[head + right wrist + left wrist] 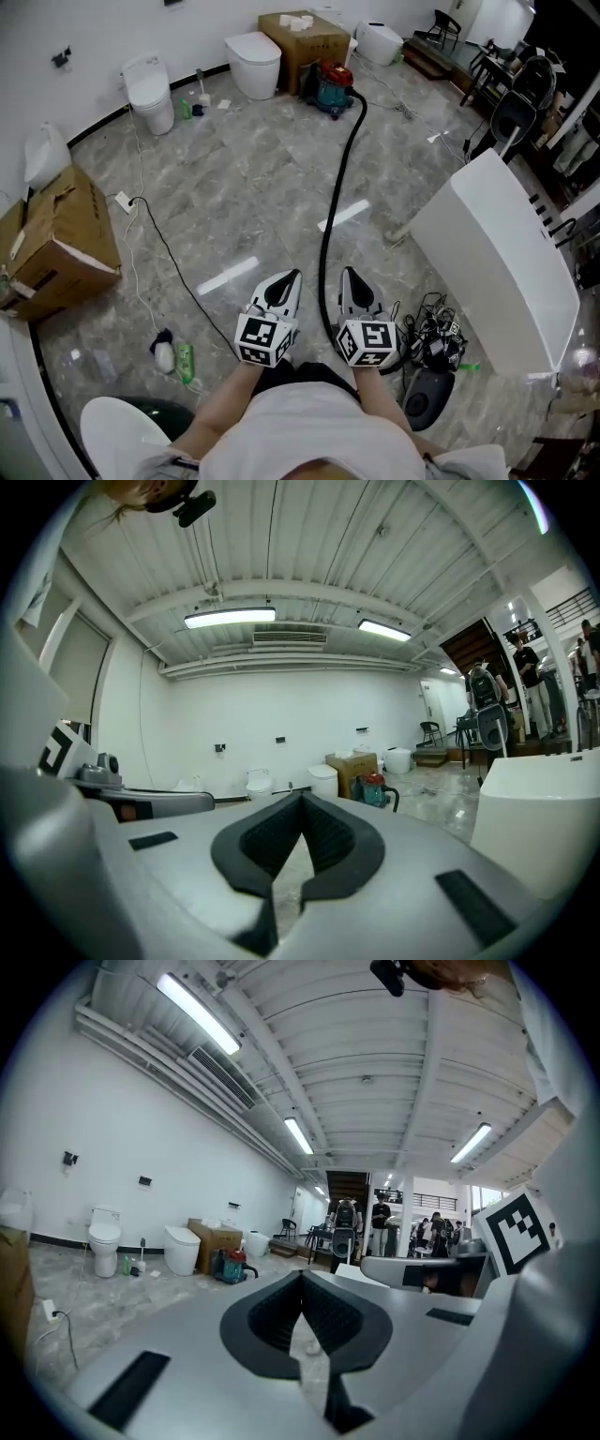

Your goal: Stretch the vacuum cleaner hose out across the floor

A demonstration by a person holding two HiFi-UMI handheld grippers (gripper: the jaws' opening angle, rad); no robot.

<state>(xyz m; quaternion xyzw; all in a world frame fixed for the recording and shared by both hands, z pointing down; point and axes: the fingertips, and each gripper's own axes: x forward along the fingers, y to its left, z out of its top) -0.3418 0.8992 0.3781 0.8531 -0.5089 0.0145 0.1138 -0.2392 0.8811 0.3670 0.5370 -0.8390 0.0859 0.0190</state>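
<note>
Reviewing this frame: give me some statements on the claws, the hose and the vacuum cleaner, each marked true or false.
1. The left claw and the right claw are both shut, with nothing between their jaws. True.
2. The black hose runs across the floor from the vacuum cleaner toward the person. True.
3. The right claw grips the hose. False: the hose lies on the floor, in neither claw.
4. The vacuum cleaner stands right at the person's feet. False: it stands far off, beside the cardboard box near the far wall.
</note>
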